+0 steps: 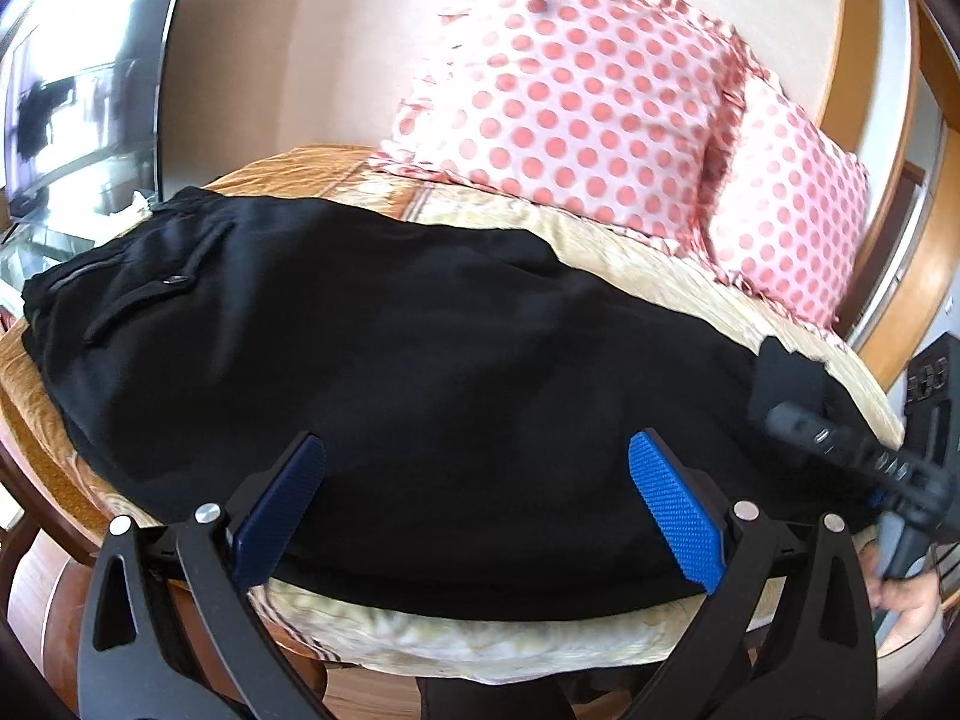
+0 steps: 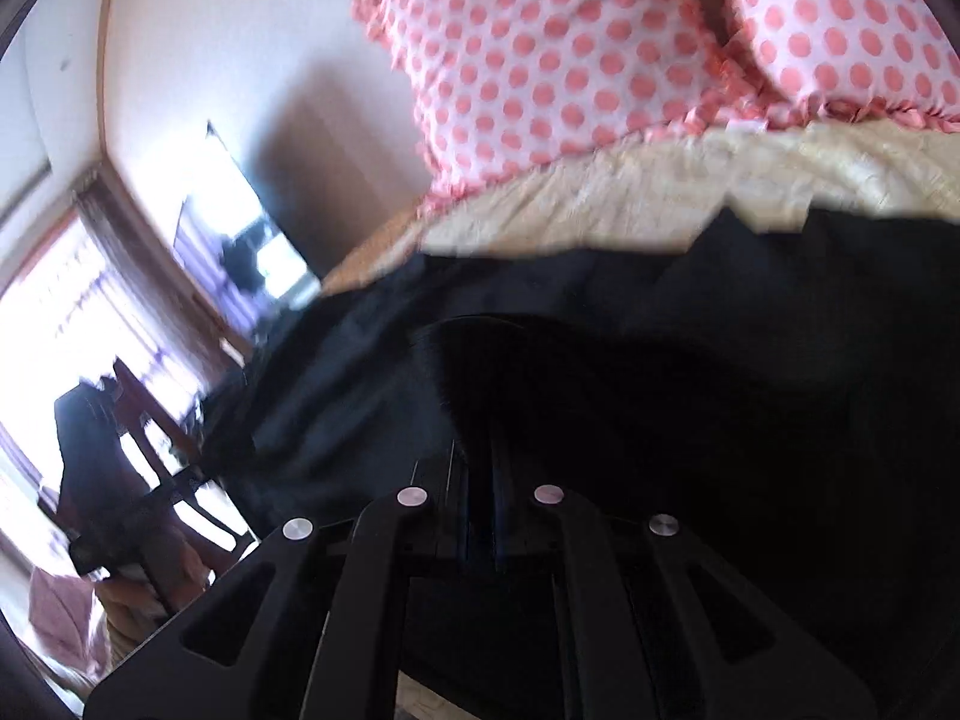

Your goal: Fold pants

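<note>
Lying lengthwise across the cream quilted bedspread [image 1: 600, 240], the black fabric pants [image 1: 390, 372] have their waistband and buttoned back pocket at the end nearest the dark television screen [image 1: 78, 90]. Two pink-and-white polka-dot pillows [image 1: 576, 90] lean against the wall beyond the pants.

The left wrist view takes in the whole garment: the left gripper [image 1: 477, 504] hovers over the near edge of the pants with its blue textured pads [image 1: 675, 510] spread wide and nothing between them. At the far leg end of the pants, that same view catches the right gripper [image 1: 798, 396] from outside, its tip pressed into a raised bit of black cloth.

The right wrist view is blurred and close. There the right gripper [image 2: 474, 450] shows its fingers drawn together on a fold of the pants [image 2: 720, 390], with cloth draped over the tips. The pillows [image 2: 540, 60] sit beyond the pants here too.
</note>
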`<state>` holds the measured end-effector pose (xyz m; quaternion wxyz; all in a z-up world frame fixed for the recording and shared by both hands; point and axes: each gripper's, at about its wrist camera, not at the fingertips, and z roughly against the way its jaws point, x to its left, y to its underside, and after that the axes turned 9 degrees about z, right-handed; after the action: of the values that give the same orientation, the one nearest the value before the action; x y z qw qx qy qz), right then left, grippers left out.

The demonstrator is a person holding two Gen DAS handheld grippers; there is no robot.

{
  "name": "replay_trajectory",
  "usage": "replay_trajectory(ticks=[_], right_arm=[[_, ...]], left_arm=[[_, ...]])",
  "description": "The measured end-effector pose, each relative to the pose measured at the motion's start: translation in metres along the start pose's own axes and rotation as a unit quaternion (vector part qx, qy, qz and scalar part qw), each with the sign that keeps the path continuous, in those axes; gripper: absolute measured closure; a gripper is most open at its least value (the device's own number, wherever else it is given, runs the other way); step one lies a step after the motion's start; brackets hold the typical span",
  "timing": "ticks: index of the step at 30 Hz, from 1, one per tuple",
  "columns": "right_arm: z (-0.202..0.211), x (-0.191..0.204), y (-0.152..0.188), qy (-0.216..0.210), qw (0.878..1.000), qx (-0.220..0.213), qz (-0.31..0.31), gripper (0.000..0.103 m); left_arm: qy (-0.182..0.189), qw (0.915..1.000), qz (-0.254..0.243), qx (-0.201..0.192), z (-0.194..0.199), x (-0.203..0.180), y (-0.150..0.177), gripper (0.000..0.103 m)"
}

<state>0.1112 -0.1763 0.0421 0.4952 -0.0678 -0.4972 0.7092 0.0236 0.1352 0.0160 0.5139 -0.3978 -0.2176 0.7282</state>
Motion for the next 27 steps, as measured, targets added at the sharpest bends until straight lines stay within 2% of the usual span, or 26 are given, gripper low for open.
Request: replay_trajectory(ticks=[4,5,6,7,9,11,13,19,22,24,27], right_arm=[[0.014,0.000,-0.040,0.024,0.998,-0.062,-0.021,0.097],[0.012,0.013,-0.046,0.020,0.998,-0.062,0.010,0.097],[0.001,0.035,-0.047,0.018,0.997,-0.030,0.075,0.097],[-0.021,0.061,-0.040,0.031,0.987,0.027,0.158,0.098],[-0.042,0.081,-0.011,0.030,0.971,0.091,0.221,0.098],[-0.043,0.080,0.003,0.031,0.969,0.103,0.224,0.098],[-0.036,0.077,0.007,0.028,0.971,0.094,0.218,0.098],[-0.034,0.080,-0.007,0.035,0.977,0.070,0.198,0.098],[-0.036,0.089,-0.016,0.040,0.981,0.039,0.183,0.098],[-0.049,0.102,-0.012,0.054,0.973,0.050,0.219,0.098],[-0.070,0.121,0.010,0.084,0.951,0.083,0.284,0.098]], left_arm=[[0.003,0.9999,0.009,-0.014,0.004,0.002,-0.007,0.002],[0.003,0.9998,0.011,-0.018,0.006,0.001,-0.007,0.002],[0.004,0.9997,0.011,-0.020,0.006,0.000,-0.008,0.002],[0.004,0.9997,0.010,-0.021,0.008,0.000,-0.008,0.002],[0.000,0.9998,0.004,-0.021,0.010,0.000,-0.007,0.002],[-0.012,0.9996,-0.003,-0.025,0.012,0.003,-0.004,0.002],[-0.024,0.9992,-0.008,-0.031,0.015,0.006,-0.003,0.002],[-0.028,0.9992,-0.008,-0.030,0.010,0.008,-0.009,0.002],[-0.019,0.9991,0.008,-0.037,0.015,0.012,-0.011,0.002],[-0.017,0.9990,0.017,-0.038,0.016,0.015,-0.011,0.002],[-0.022,0.9991,0.020,-0.032,0.016,0.020,-0.010,0.002]])
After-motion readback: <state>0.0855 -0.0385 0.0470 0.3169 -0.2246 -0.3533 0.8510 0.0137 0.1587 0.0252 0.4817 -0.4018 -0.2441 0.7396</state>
